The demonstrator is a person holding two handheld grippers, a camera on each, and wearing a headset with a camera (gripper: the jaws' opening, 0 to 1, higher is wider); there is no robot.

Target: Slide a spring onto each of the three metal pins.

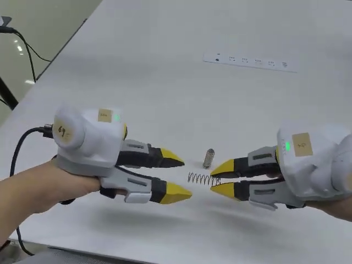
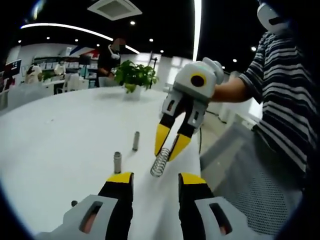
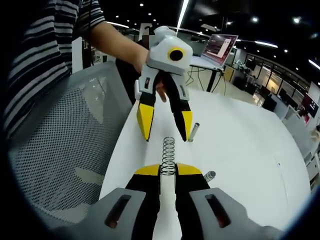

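A: First entry, the spring?
B: Spring point(image 1: 201, 178): thin bright wire, open coils, a slim cylinder. One end is pinched between the yellow tips of the right gripper point(image 1: 220, 180). The rest juts out free, low over the table point(image 1: 165, 82). Whether the free end touches the top, cannot tell.
A: The other tool?
B: Left gripper point(image 1: 175, 175): rounded white shell, grey-and-black fingers, yellow wedge tips. The fingers are spread apart with nothing between them, near the spring's free end and not touching it.
A: Pins?
B: Left gripper view lists two, both short grey metal cylinders standing upright. Near pin point(image 2: 117, 161): ribbed along its length. Far pin point(image 2: 135, 141): smoother. Both stand beside the spring.
A: Surroundings?
B: Table: smooth, matt white. Power strip point(image 1: 250, 61): long, flat, white, well apart at the far side.
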